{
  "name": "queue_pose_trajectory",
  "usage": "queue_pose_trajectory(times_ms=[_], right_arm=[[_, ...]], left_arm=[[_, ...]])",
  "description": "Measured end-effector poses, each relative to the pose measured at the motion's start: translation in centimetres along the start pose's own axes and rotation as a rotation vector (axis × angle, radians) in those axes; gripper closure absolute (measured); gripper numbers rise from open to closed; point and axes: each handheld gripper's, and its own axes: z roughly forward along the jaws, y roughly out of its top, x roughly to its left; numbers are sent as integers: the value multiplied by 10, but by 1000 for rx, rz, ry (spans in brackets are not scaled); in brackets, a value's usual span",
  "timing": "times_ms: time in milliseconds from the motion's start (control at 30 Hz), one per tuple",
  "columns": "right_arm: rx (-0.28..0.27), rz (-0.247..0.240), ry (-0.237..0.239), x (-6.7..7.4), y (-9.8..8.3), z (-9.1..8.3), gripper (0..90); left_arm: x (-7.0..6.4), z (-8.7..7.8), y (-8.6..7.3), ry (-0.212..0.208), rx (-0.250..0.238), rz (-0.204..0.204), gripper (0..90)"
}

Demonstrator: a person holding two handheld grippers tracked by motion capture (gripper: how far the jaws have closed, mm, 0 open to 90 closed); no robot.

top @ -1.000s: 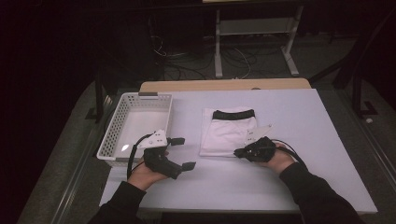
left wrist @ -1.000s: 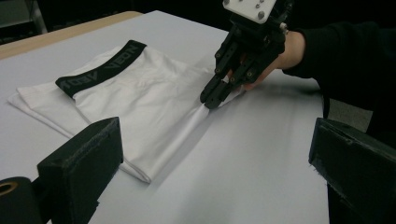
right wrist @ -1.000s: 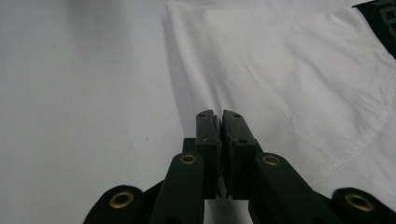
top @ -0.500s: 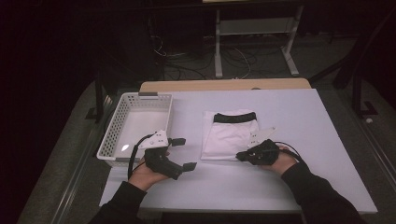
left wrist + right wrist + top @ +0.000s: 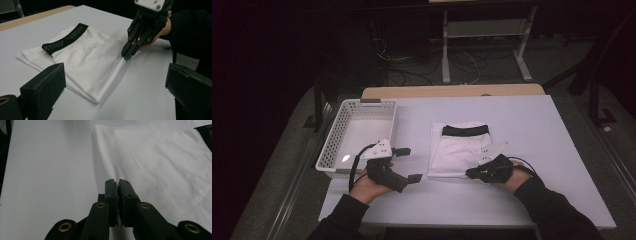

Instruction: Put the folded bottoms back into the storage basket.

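Underwear [image 5: 457, 150], smooth white fabric with a black waistband, lies folded mid-table [image 5: 532, 125]. Right gripper [image 5: 473, 173] is pinched onto its near edge, left gripper [image 5: 409, 164] gapes wide near the perforated basket [image 5: 332, 145]. Waistband lettering's unreadable.

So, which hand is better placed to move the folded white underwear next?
Right, probably: its tongs are shut at the white underwear's near edge, while the left tongs stand open, apart from it.

Right tool [image 5: 473, 173] drawn slightly toward the table's near edge, white folded garment's [image 5: 457, 150] near edge pulled along with it
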Motion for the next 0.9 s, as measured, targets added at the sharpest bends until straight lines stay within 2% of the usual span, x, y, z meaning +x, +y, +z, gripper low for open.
queue_pose_trajectory(times_ms=[467,900], right_arm=[[-7,-4,17,15,-5,-11,853],[-4,-16,54,32,-13,-18,853]], left_arm=[[-1,0,0,1,2,4,25],[-1,1,0,1,4,5,25]])
